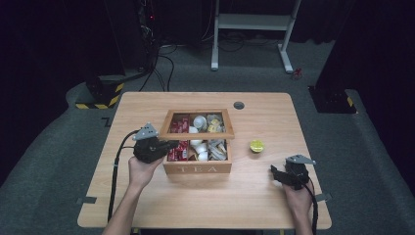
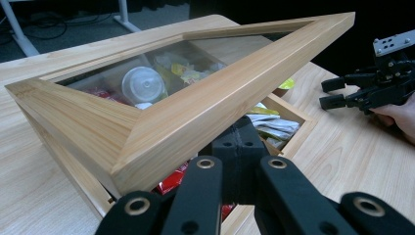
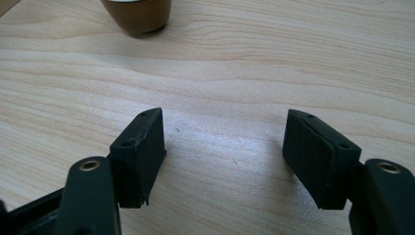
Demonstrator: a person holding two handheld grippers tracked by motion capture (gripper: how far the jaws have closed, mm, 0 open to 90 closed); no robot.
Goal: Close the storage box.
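Both jaws of left gripper (image 2: 243, 147) closed under tilted lid (image 2: 195, 105) edge - touching.

You had the tea box (image 1: 197, 168) near the middle of the surface (image 1: 254, 196), its lid (image 1: 197, 134) raised at a tilt above the compartments. Your left gripper (image 1: 169, 145) sat at the box's left side, jaws together beneath the lid's edge. A small cup (image 1: 256, 146) stood just right of the box. Your right gripper (image 1: 275, 172) lay well apart, nearer you, jaws spread over bare surface.
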